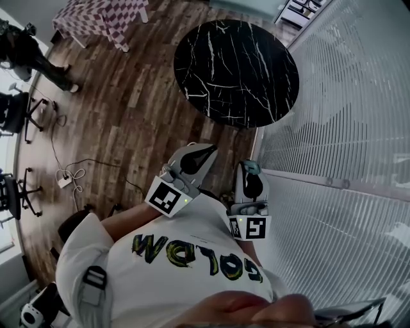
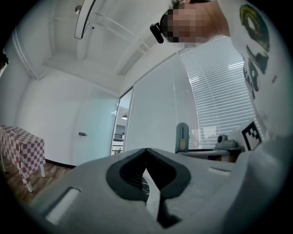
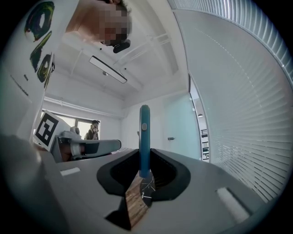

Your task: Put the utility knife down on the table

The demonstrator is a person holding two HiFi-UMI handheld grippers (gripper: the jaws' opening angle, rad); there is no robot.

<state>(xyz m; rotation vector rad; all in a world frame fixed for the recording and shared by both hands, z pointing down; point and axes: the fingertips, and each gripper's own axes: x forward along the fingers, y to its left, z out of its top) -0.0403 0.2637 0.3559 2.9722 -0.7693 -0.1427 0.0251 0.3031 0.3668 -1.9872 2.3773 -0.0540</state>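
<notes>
In the right gripper view a teal utility knife [image 3: 144, 137] stands upright between the jaws of my right gripper [image 3: 144, 157], which is shut on its handle. In the head view that gripper [image 1: 248, 168] is held close in front of the person's chest, and the knife's teal end [image 1: 250, 166] shows at its tip. My left gripper [image 1: 204, 152] is beside it on the left, its jaws together with nothing in them [image 2: 146, 153]. A round black marble table [image 1: 237, 70] stands ahead of both grippers. From the left gripper view the knife [image 2: 182, 137] shows to the right.
A glass wall with white blinds [image 1: 333, 128] runs along the right. On the wood floor lie a power strip and cables [image 1: 64, 179]. A table with a checkered cloth [image 1: 102, 16] stands at the far left, with office chairs [image 1: 16, 112] and a standing person [image 1: 25, 51] near it.
</notes>
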